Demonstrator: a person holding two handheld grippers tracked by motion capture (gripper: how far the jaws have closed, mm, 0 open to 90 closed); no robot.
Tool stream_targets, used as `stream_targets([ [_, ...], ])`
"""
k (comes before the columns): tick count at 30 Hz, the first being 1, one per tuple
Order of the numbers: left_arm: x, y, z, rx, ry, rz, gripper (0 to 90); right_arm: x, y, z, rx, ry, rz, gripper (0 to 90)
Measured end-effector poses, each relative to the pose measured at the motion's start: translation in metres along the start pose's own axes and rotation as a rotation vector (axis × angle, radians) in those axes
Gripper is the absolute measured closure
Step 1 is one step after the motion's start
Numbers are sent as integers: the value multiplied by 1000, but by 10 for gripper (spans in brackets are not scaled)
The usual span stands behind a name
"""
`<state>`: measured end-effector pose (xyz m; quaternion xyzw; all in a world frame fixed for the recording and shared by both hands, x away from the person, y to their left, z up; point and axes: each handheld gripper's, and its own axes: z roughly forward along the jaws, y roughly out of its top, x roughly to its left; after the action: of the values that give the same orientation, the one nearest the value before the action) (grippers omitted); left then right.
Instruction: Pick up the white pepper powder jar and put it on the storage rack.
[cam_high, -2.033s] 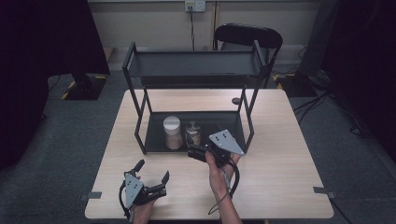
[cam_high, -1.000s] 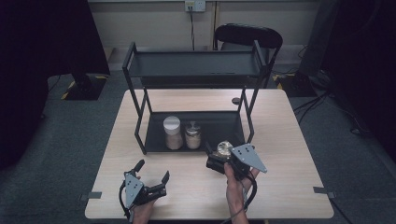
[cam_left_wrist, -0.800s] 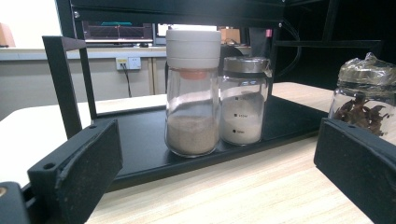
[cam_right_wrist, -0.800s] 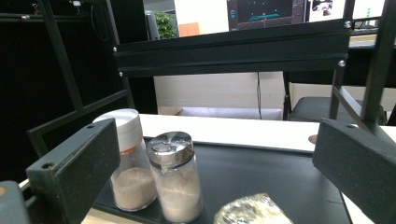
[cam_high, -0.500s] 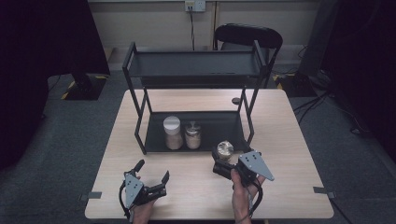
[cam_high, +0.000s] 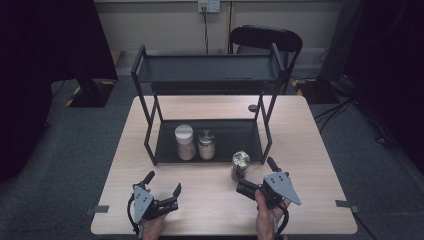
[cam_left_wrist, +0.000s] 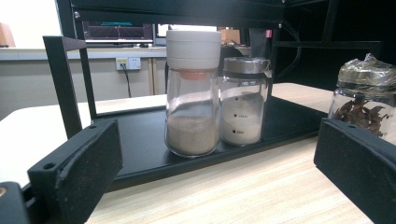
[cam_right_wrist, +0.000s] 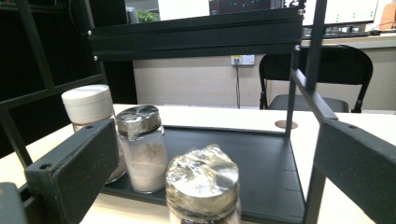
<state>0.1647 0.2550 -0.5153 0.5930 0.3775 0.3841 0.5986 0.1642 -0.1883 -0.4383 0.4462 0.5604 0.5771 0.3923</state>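
Note:
A black two-shelf rack (cam_high: 210, 67) stands on the wooden table (cam_high: 310, 145). Its lower tray (cam_high: 235, 135) holds a white-lidded jar (cam_high: 184, 142) of tan powder and a silver-lidded jar (cam_high: 206, 145) of white powder. A third jar (cam_high: 241, 162), with a foil-wrapped lid and dried leaves inside, stands on the table just outside the tray's front right corner. My right gripper (cam_high: 257, 176) is open just behind that jar, jaws wide on either side without touching it (cam_right_wrist: 203, 186). My left gripper (cam_high: 162, 183) rests open near the front left edge, facing the two tray jars (cam_left_wrist: 194, 93).
A black chair (cam_high: 265, 37) stands behind the table. A small dark disc (cam_high: 252, 107) lies on the table behind the rack's right legs. The rack's right front post (cam_high: 266, 132) rises close to the third jar. Bare wood lies between the two grippers.
My right gripper brought the foil-lidded jar from the rack's tray to the table in front, let go of it and drew back toward the front edge. The left gripper stayed still.

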Motion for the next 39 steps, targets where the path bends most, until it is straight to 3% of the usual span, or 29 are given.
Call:
stream_targets([
  [12,0,0,0,0,1,0,3,-2,-17,-10,-12,-27,-15,0],
  [18,0,0,0,1,0,0,3,-1,-33,-14,-15,-46,0,0],
  [33,0,0,0,-1,0,-1,3,6,-56,-13,-20,-38,-35,0],
  [39,0,0,0,1,0,1,3,5,-64,-12,-22,-34,-22,0],
])
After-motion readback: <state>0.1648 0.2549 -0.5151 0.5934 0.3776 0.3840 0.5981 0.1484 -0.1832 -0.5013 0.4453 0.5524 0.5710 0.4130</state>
